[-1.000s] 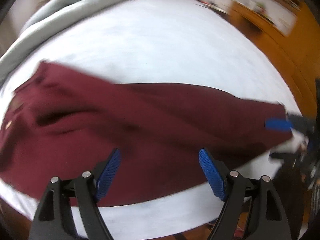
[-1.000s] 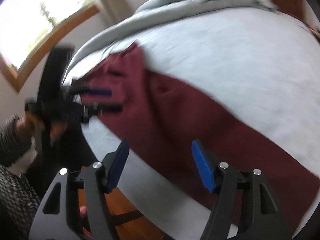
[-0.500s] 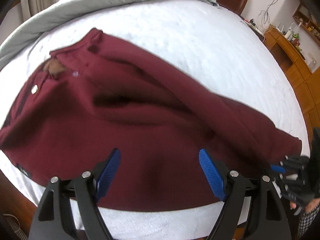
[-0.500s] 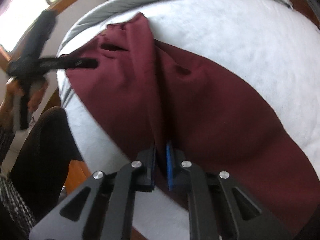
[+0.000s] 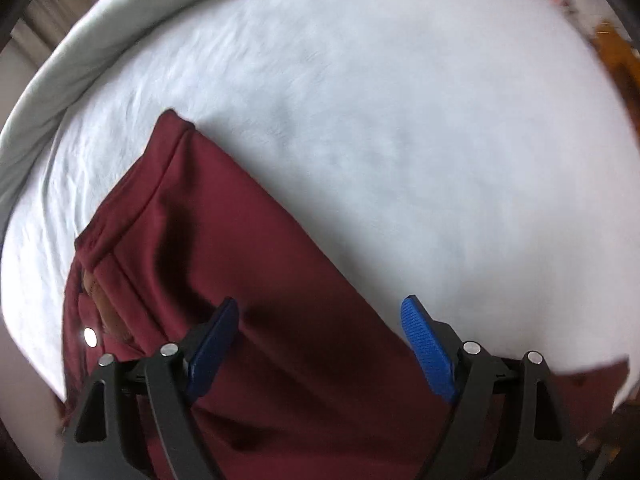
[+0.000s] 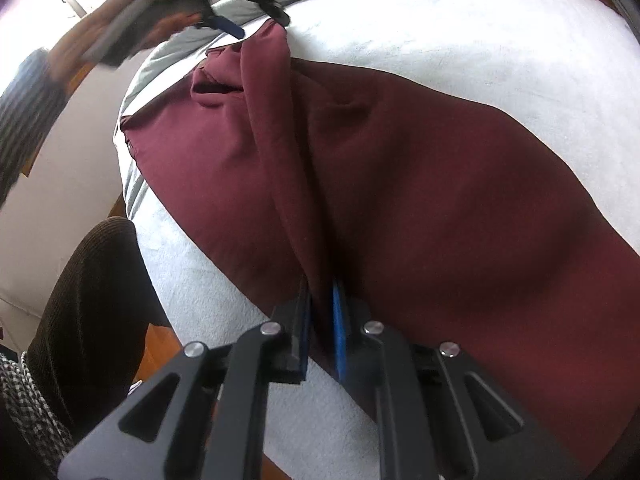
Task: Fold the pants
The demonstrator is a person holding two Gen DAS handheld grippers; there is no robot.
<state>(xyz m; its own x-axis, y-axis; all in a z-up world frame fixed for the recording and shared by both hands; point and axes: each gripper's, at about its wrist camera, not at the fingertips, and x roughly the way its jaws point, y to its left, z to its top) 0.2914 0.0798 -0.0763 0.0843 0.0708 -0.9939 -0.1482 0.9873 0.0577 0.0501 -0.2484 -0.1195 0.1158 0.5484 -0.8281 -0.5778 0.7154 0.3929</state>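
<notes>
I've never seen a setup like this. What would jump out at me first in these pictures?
The dark red pants stand out first, spread across a white bed. Next, the right tongs at the bottom of their view are pinched shut on a raised fold of the pants. The left tongs hang wide open over the waistband end, gripping nothing, and a grey blanket is bunched along the far edge of the bed.

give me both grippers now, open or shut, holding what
left gripper: open, over the pants, holding nothing
right gripper: shut on a fold of the pants
</notes>
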